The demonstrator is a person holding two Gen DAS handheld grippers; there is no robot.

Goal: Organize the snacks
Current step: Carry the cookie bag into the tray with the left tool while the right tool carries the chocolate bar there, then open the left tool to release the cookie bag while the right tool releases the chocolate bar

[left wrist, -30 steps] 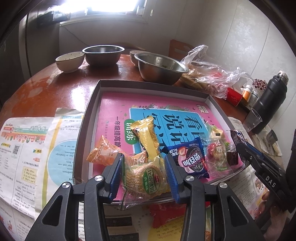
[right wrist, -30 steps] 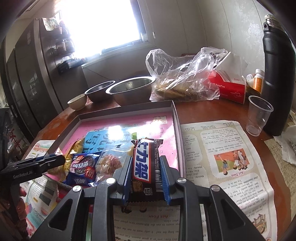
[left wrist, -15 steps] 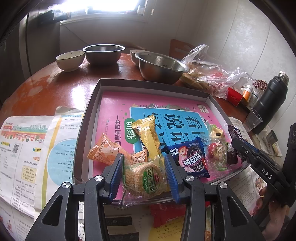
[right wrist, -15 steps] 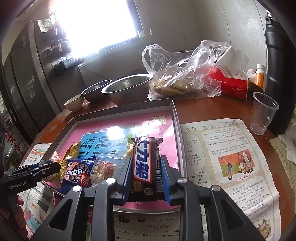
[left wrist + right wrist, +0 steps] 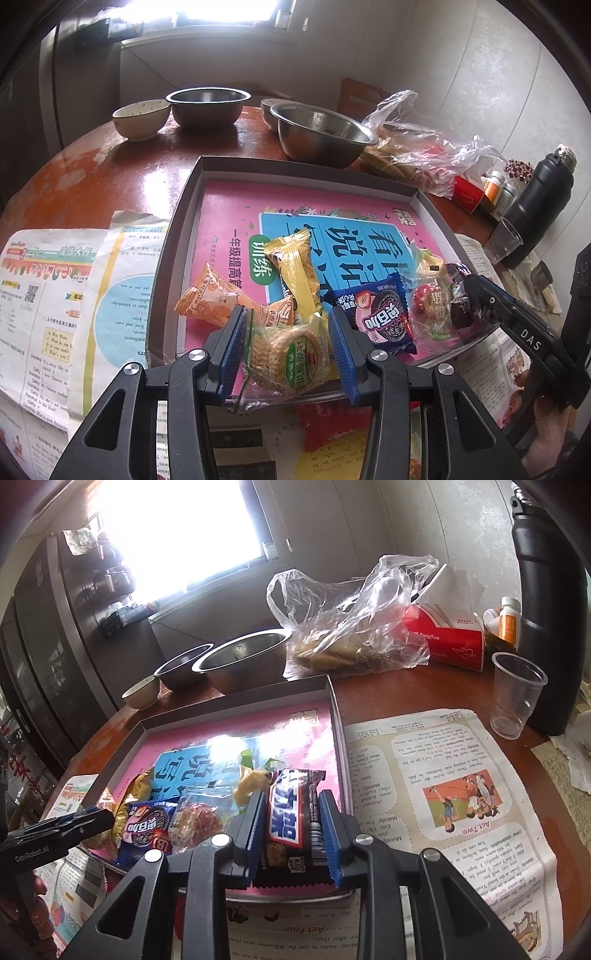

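Round brown tabletop [image 5: 122,177] carries my tray [image 5: 173,236]. At its near edge, my left claw [image 5: 286,345] grips a green-labelled biscuit pack [image 5: 291,350]; my right claw [image 5: 291,832], marked DAS, clamps a chocolate bar [image 5: 291,812].

The right gripper [image 5: 469,291] reads "DAS", the left gripper [image 5: 92,818] "GenRobot.AI", the newspaper [image 5: 443,794] "Act Two".

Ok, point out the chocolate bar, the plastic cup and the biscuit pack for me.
chocolate bar [image 5: 291,808], right wrist view, middle of its wrapper.
plastic cup [image 5: 517,694], right wrist view, its clear side wall.
biscuit pack [image 5: 291,356], left wrist view, on the green label.
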